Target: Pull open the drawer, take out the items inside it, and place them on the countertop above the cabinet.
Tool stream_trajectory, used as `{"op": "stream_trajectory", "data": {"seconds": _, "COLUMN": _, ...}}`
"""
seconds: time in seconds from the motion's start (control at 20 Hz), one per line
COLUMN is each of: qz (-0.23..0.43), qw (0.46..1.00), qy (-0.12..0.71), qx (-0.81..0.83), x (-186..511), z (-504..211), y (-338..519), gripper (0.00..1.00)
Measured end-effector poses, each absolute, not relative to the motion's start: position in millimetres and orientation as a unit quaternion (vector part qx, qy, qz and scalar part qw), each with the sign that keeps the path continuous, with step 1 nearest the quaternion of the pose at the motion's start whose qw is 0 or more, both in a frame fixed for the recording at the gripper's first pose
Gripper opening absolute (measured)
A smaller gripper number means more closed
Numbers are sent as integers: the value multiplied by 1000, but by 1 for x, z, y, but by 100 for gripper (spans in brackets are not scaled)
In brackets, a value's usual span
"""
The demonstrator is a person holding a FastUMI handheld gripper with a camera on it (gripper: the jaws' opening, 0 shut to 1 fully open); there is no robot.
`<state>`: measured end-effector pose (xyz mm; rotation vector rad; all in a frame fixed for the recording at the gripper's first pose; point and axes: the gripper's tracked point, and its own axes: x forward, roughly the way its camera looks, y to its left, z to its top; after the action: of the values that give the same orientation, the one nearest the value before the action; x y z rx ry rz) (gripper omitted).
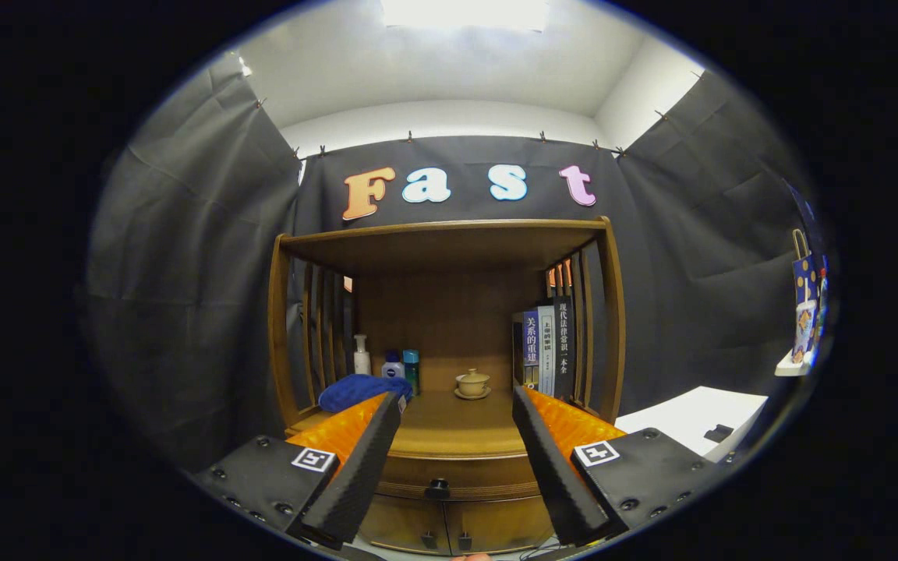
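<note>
Black cloth is draped behind a wooden cabinet as the gripper is being held wide open, released, before the closed drawer and its knob.

Two-finger gripper at the lower centre: black textured fingers backed with orange ribbed plastic, black screwed mounting plates, each carrying a small black-and-white square marker.
</note>
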<state>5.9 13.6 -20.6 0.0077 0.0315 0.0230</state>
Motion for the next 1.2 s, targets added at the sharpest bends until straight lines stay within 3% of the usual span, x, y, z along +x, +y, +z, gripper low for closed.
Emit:
{"op": "stream_trajectory", "data": {"seconds": 0.8, "qz": 39, "qw": 996, "qy": 69, "qx": 37, "x": 57, "z": -107, "y": 33, "gripper": 96}}
{"op": "stream_trajectory", "data": {"seconds": 1.2, "qz": 31, "qw": 992, "qy": 116, "qx": 23, "x": 83, "z": -206, "y": 35, "gripper": 96}}
